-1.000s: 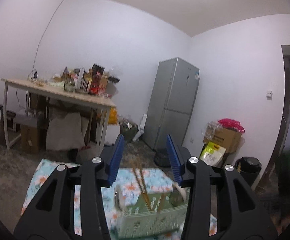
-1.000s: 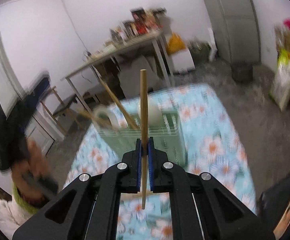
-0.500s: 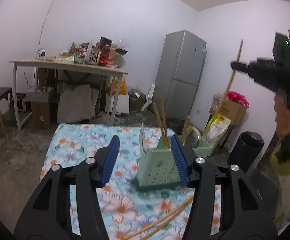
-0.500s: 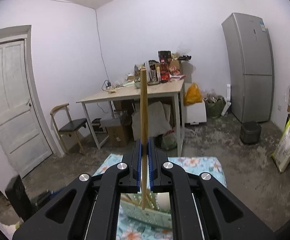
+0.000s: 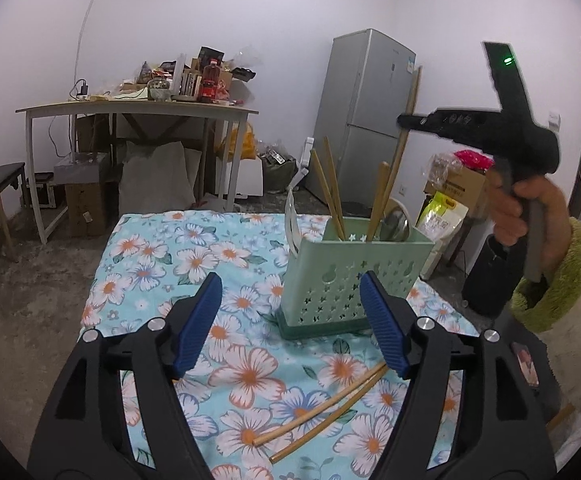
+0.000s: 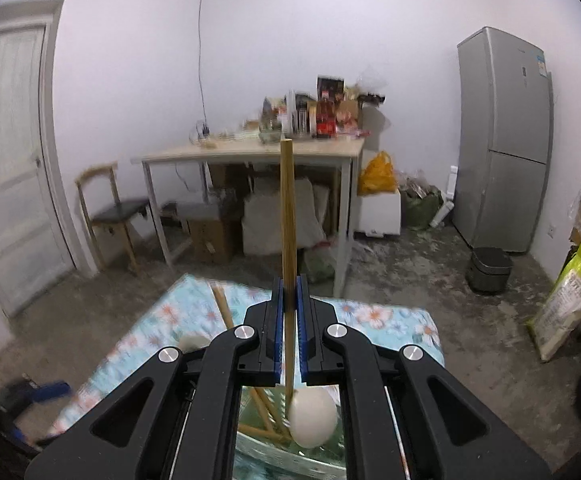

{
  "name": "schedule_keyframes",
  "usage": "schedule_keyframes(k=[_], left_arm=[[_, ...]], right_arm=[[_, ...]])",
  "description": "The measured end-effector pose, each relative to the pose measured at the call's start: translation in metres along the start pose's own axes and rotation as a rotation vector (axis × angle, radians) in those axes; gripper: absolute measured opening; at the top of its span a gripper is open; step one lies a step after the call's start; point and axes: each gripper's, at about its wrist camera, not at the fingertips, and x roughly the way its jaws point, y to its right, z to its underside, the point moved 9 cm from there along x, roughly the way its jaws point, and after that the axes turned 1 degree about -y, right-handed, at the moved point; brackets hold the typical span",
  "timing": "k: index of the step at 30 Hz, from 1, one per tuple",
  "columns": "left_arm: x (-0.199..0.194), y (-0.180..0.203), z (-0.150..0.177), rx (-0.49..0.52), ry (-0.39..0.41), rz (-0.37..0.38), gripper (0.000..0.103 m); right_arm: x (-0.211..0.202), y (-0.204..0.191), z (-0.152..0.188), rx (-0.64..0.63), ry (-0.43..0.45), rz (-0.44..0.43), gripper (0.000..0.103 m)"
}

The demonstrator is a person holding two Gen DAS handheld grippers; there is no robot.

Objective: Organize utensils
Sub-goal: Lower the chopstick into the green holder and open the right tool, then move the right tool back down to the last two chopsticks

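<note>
In the left wrist view, the left gripper (image 5: 290,312) hung with its jaws spread wide and empty above the floral cloth (image 5: 162,248), where two loose chopsticks (image 5: 322,412) lay just in front of the green utensil basket (image 5: 354,276) holding upright chopsticks and a ladle. In the right wrist view, the right gripper (image 6: 289,316) was clenched on a single chopstick (image 6: 287,216), held upright over the basket (image 6: 250,446), its lower tip beside a white spoon (image 6: 312,416).

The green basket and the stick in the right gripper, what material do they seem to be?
Green basket: likely moulded plastic, matte, with punched cut-out holes. Stick shut in the right gripper: probably bamboo or wood, pale tan, unpainted, a chopstick by its look.
</note>
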Motion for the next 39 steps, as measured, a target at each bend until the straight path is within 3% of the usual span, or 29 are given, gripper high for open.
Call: schedule_keyframes(k=[3, 5, 7, 14, 20, 25, 32, 39], left_arm=[[0.003, 0.002, 0.003, 0.01, -0.015, 0.0, 0.072], [0.005, 0.003, 0.005, 0.012, -0.025, 0.002, 0.072], [0.006, 0.005, 0.005, 0.012, -0.029, 0.006, 0.073], [0.013, 0.008, 0.006, 0.011, -0.044, 0.012, 0.075], [0.021, 0.006, 0.008, 0.022, -0.067, -0.009, 0.076], [0.031, -0.002, 0.012, 0.019, -0.107, -0.06, 0.078], [0.042, -0.013, 0.021, 0.019, -0.175, -0.137, 0.082], [0.049, -0.022, 0.033, 0.017, -0.237, -0.183, 0.083]], right_arm=[[0.012, 0.005, 0.012, 0.011, -0.051, 0.004, 0.009], [0.006, 0.012, 0.011, 0.044, -0.045, -0.002, 0.03], [-0.004, 0.016, 0.006, 0.065, -0.017, -0.009, 0.038], [-0.045, 0.032, -0.002, 0.134, 0.061, 0.001, 0.043], [-0.078, 0.027, 0.037, 0.241, 0.054, -0.048, 0.044], [-0.066, 0.013, 0.105, 0.357, -0.095, -0.11, 0.045], [-0.023, -0.016, 0.22, 0.543, -0.409, -0.198, 0.045], [-0.004, -0.042, 0.264, 0.621, -0.546, -0.248, 0.05]])
